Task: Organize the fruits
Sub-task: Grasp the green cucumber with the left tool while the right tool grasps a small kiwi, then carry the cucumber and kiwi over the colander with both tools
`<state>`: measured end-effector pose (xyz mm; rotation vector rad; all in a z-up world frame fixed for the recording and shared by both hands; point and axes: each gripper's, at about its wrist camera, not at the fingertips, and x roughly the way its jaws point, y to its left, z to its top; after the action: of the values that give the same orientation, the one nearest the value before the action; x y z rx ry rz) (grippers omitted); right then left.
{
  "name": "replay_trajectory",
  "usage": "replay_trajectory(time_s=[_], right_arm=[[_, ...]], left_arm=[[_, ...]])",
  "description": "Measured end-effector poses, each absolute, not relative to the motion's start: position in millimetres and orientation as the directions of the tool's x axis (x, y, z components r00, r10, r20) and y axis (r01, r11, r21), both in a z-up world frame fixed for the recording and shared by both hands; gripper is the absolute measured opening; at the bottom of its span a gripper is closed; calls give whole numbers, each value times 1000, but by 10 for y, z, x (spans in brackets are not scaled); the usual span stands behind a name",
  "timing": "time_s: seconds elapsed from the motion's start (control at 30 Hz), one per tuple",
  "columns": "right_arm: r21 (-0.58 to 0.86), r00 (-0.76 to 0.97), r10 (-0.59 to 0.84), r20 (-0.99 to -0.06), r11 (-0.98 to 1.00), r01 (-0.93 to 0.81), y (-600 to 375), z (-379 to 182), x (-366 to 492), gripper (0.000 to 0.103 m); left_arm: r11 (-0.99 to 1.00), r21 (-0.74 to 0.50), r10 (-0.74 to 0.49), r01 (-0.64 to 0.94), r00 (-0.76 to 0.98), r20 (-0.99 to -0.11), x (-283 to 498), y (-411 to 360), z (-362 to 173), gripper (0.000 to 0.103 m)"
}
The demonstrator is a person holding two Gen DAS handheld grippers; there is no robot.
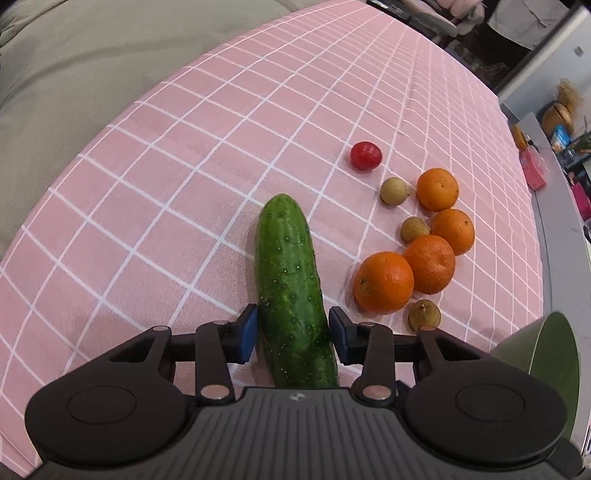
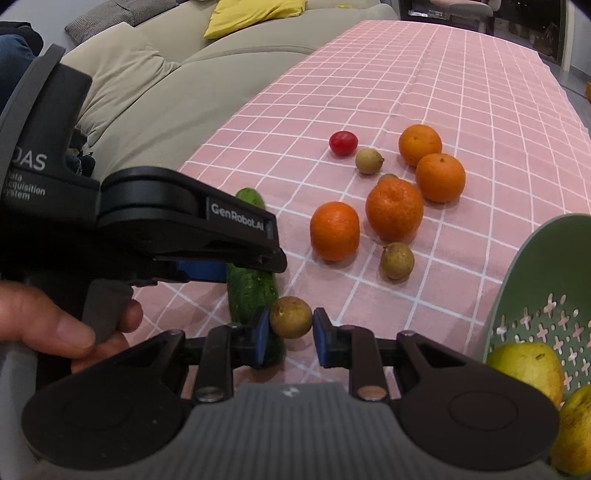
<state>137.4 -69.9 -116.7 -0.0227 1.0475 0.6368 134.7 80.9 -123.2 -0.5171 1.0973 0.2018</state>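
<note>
A pink tablecloth (image 1: 184, 184) with a white grid covered the table and filled most of both views. A grey-green sofa (image 1: 74, 74) ran along its far edge at upper left, and the right wrist view showed a yellow cushion (image 2: 255, 14) on it at the top. A cluttered shelf (image 1: 561, 140) sat at the right edge.

The left gripper (image 1: 291, 332) stood at lower centre, its blue pads against either side of a cucumber (image 1: 288, 277) lying on the cloth. The right gripper (image 2: 290, 338) was closed on a small brown longan (image 2: 290, 317) at lower centre, just beside the cucumber's near end. Four oranges (image 1: 384, 282), further longans and a red cherry tomato (image 1: 365, 156) lay clustered to the right. A green colander (image 2: 535, 295) holding pears (image 2: 524, 365) sat at lower right. A hand (image 2: 55, 328) gripped the left tool's handle.
</note>
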Motion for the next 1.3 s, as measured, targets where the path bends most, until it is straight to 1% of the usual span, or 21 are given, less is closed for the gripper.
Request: replay_trajectory(time_s=[0.27, 0.43, 0.67, 0.83, 0.9, 0.97, 1.13, 1.3], right_arm=[[272, 363, 485, -796, 822, -500, -779, -1059, 1331, 22], [269, 372, 490, -788, 818, -509, -819, -975, 1256, 22], [249, 364, 476, -801, 817, -520, -938, -955, 1079, 22], [236, 366, 465, -806, 820, -521, -973, -955, 1033, 22], [237, 365, 470, -804, 815, -528, -973, -948, 1012, 22], [232, 365, 469, -804, 813, -534, -972, -940, 986, 22], [221, 370, 467, -803, 810, -543, -968, -911, 951, 22], [220, 383, 479, -790, 804, -552, -977, -853, 916, 22]], left_arm=[[889, -273, -85, -368, 454, -887, 1217, 867, -1118, 44], [916, -232, -91, -326, 394, -914, 1112, 861, -1066, 43], [967, -114, -34, -229, 327, -944, 935, 779, -1106, 44], [982, -67, 1, -179, 354, -935, 916, 686, -1119, 46], [985, -57, 6, -160, 370, -929, 911, 657, -1146, 48], [988, -56, 4, -142, 390, -921, 894, 635, -1176, 49], [996, -14, 25, -91, 415, -909, 867, 539, -1160, 44], [993, -19, 33, -113, 442, -897, 842, 548, -1032, 43]])
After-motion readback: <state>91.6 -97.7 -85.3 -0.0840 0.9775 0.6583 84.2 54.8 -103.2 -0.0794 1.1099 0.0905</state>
